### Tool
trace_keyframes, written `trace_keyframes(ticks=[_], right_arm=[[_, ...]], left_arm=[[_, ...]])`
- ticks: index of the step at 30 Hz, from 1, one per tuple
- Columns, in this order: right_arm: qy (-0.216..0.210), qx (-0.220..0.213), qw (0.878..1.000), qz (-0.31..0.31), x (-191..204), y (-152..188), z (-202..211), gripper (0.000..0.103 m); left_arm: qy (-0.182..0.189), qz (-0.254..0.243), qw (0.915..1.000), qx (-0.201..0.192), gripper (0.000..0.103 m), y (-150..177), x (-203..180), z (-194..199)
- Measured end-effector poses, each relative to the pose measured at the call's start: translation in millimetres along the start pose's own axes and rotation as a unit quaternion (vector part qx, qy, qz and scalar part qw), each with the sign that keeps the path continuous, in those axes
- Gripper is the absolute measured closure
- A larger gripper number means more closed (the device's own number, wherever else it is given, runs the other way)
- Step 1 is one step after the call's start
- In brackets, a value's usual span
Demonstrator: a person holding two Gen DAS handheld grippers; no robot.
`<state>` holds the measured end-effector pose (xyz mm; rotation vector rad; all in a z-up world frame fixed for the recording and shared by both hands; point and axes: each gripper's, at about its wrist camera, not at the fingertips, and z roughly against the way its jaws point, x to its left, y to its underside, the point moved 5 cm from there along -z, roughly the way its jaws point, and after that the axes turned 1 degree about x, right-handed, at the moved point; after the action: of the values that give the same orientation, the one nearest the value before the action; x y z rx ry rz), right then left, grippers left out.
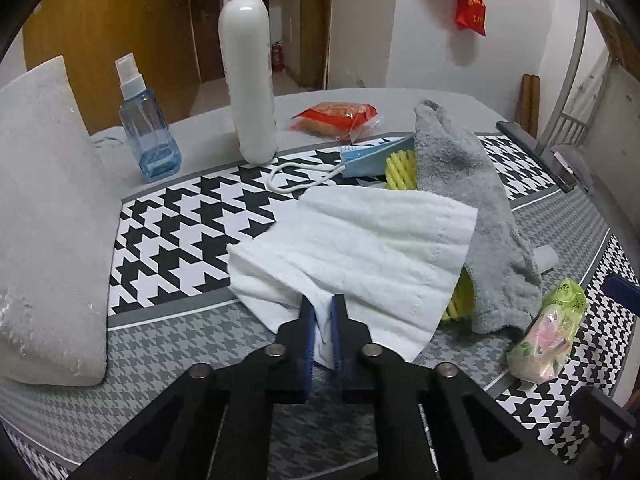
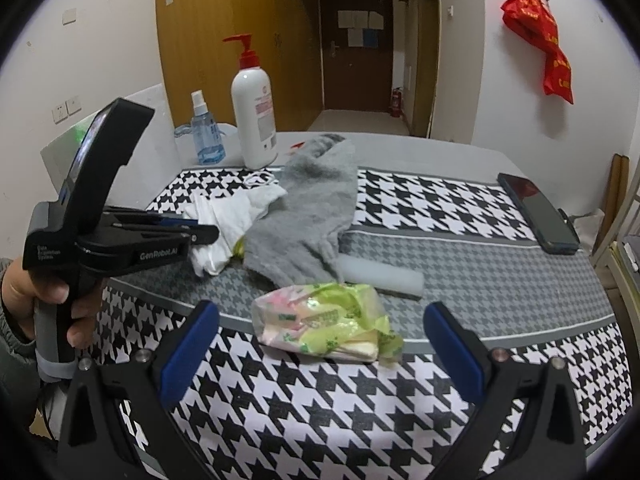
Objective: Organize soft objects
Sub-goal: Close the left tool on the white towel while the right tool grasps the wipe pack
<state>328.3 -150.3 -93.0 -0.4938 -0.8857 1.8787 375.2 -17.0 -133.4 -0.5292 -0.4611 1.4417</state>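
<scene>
The left gripper (image 1: 321, 322) is pinched tight on the near edge of the white cloth (image 1: 360, 248), which lies on the houndstooth mat (image 1: 168, 240) just left of the grey towel (image 1: 472, 200) (partly over a yellow brush (image 1: 400, 168)). The right gripper (image 2: 322, 344) hangs wide apart, near the tissue packet (image 2: 324, 320).

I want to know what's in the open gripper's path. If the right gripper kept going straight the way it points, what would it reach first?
Most likely the green tissue pack, lying on the houndstooth mat between the right gripper's open jaws. Depth is hard to judge; the grey towel lies farther along.
</scene>
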Motion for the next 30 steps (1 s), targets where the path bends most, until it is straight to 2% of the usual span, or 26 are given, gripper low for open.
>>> trace_keyframes(ticks=[12,19,23,30], right_arm=[[0.021,0.048,0.999,0.005,0.9,4.7,-26.7,0.012],[0.038,0.073,0.996,0.017,4.9,6.9,-36.8,0.017],[0.042,0.074,0.996,0.015,4.5,6.5,-38.0,0.026],[0.043,0.064,0.997,0.013,6.9,6.2,-30.4,0.03]], left_arm=[[0.021,-0.006,0.999,-0.039,0.096,3.4,5.4,26.5],[0.027,-0.01,0.9986,-0.044,0.096,4.6,3.6,33.6],[0.03,-0.01,0.9983,-0.048,0.096,6.6,6.1,37.2],[0.035,-0.006,0.9973,-0.065,0.096,7.1,13.5,50.2]])
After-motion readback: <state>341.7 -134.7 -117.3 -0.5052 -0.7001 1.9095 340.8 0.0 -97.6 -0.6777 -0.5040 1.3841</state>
